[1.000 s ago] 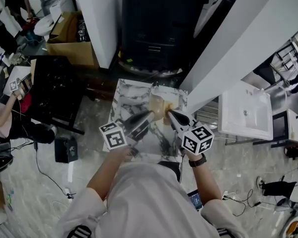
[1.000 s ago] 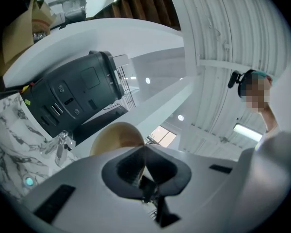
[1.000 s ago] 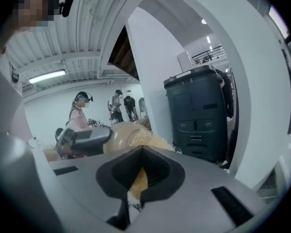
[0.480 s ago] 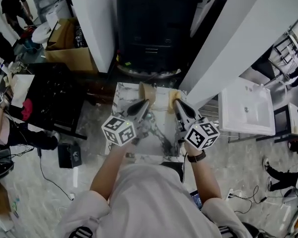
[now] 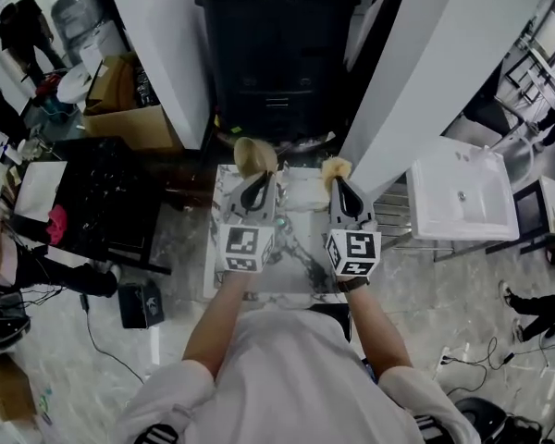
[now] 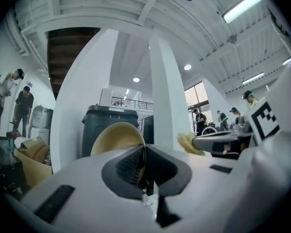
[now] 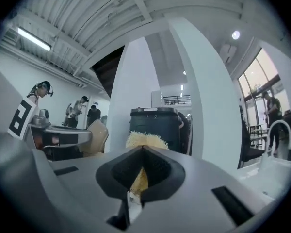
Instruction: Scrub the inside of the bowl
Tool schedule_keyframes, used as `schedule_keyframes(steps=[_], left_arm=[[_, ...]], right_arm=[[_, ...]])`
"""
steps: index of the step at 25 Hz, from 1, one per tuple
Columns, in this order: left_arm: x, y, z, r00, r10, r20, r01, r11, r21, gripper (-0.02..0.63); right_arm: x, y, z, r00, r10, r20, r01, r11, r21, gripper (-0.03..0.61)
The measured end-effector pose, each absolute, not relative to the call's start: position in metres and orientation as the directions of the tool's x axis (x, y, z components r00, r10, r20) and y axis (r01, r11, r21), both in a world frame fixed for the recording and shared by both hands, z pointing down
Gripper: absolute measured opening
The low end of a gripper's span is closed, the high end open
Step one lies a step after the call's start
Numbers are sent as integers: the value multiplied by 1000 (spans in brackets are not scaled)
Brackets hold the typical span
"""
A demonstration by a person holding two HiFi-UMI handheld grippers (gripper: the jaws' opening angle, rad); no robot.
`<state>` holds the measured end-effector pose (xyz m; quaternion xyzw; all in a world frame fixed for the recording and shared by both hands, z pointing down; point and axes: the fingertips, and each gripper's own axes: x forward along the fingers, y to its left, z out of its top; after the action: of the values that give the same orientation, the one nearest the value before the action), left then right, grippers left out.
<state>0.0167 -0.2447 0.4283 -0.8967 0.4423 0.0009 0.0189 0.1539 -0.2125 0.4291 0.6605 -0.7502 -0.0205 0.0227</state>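
Observation:
My left gripper (image 5: 256, 181) is shut on the rim of a tan bowl (image 5: 254, 155), held up past the far edge of the small marble table (image 5: 224, 276). In the left gripper view the bowl (image 6: 115, 136) stands on edge, its rim pinched at the jaw tips (image 6: 144, 152). My right gripper (image 5: 337, 183) is shut on a fuzzy yellow scrubber (image 5: 334, 166), a hand's width right of the bowl and apart from it. The right gripper view shows the scrubber (image 7: 144, 141) sticking out of the shut jaws (image 7: 142, 155), with the bowl (image 7: 98, 134) off to the left.
A black bin (image 5: 277, 44) stands straight ahead between two white columns (image 5: 162, 35). A white sink (image 5: 462, 202) is at the right, a black table (image 5: 102, 202) and a cardboard box (image 5: 129, 91) at the left. People stand in the background.
Both grippers rose and moved forward, away from my body, and drew apart. Bowl and scrubber, together over the table before, are now separate. The left gripper rolled, turning the bowl.

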Motion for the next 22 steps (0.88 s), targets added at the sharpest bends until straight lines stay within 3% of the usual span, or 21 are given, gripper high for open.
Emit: schedule_keyframes(steps=[22], left_arm=[[28, -225, 453, 623, -782, 15, -783, -622, 16, 21]], right_arm=[[159, -193, 440, -79, -996, 49, -997, 80, 10, 12]])
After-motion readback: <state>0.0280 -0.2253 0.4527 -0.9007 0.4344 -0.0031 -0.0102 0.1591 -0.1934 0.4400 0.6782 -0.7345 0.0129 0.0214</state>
